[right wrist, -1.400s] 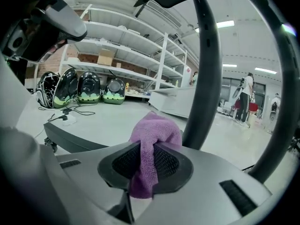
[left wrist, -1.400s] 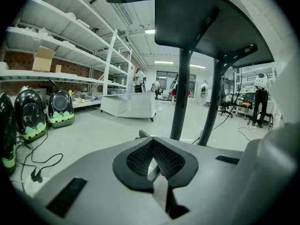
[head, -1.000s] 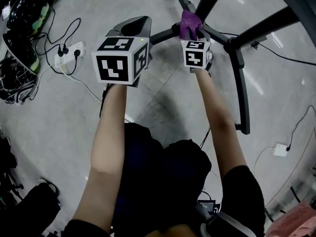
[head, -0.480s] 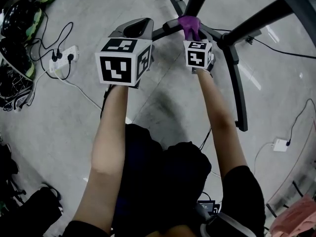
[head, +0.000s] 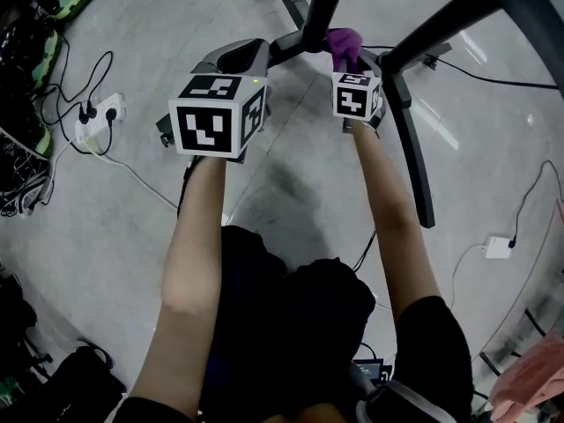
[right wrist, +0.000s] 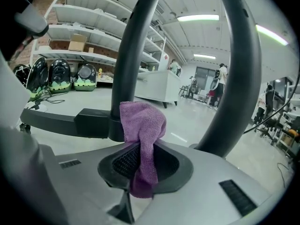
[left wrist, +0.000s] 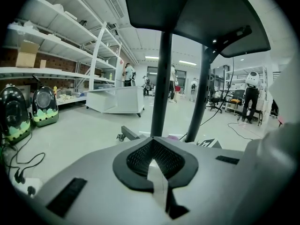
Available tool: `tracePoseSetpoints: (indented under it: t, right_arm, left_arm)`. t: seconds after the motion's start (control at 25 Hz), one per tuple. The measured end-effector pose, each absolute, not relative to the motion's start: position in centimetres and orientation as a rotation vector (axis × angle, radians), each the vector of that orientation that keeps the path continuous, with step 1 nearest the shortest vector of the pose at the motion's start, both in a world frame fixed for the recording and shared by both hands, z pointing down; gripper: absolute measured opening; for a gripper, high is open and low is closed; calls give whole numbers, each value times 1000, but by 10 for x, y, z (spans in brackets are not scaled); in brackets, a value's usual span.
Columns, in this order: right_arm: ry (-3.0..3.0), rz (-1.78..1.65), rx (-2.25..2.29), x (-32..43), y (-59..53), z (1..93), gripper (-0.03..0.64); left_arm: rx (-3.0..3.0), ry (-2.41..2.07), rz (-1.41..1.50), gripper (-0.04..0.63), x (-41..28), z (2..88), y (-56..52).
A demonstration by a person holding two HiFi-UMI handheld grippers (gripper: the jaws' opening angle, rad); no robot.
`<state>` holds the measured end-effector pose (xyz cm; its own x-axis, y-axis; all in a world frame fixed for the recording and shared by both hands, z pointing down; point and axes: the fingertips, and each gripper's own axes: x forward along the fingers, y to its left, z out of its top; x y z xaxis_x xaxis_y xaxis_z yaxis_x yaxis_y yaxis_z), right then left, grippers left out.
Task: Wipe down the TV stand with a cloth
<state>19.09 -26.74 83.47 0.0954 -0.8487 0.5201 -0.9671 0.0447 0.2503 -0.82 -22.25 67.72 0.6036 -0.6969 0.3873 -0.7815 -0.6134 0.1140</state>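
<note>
Now: left gripper (left wrist: 157,172) fingers closed, empty; right gripper (right wrist: 140,168) fingers pinch one purple cloth (right wrist: 143,125).

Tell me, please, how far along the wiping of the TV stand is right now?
Done: the purple cloth is picked up and clamped in the right gripper. In hand: the cloth is held at the foot of the stand's upright post, though contact is not certain. Left: the long base leg and the rest of the stand; no wiped area shows. The left gripper is shut and empty.
</note>
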Motion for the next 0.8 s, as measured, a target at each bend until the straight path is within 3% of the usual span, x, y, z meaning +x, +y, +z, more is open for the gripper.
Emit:
tracePoseSetpoints:
  t: [0.8]
  right_arm:
    - [-1760,374,1936,239,-219,823,83]
  left_arm:
    - [2583,-1044,386,6,65,689,-206]
